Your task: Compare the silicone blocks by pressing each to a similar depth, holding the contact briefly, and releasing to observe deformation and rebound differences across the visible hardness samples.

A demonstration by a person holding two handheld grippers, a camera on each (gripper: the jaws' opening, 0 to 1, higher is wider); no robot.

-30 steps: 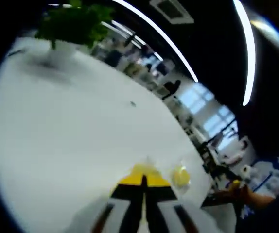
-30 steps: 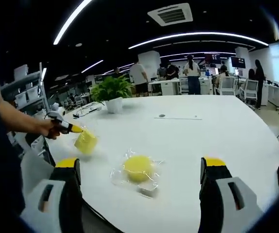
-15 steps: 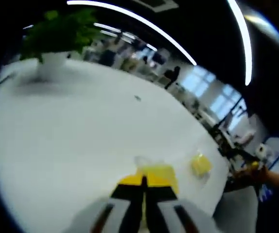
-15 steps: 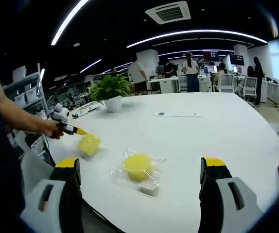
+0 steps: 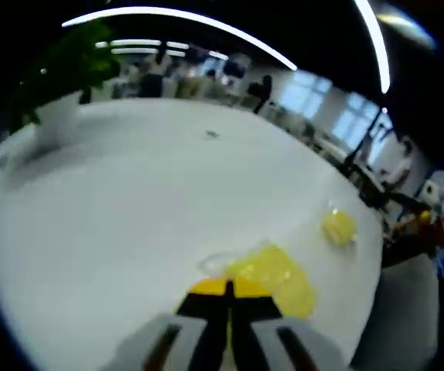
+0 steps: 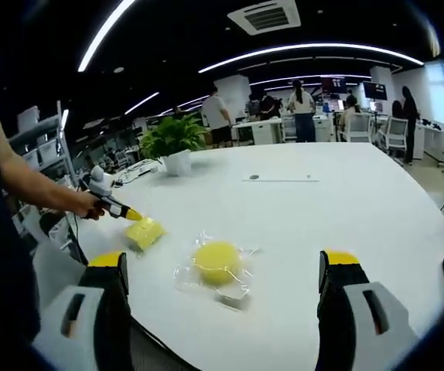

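Left gripper seen with jaws pressed together, yellow tips at the near edge of a square yellow block in a clear wrapper on the white table. From the right gripper view, the same block lay near the table's left edge, touched by the other gripper's tip, held in a hand. Right gripper held with jaws wide apart, clasping nothing; between them, farther on, a round yellow block in crinkled clear wrap. Potted plant stood well behind, toward the far side. People stood at desks beyond the table, blurred.
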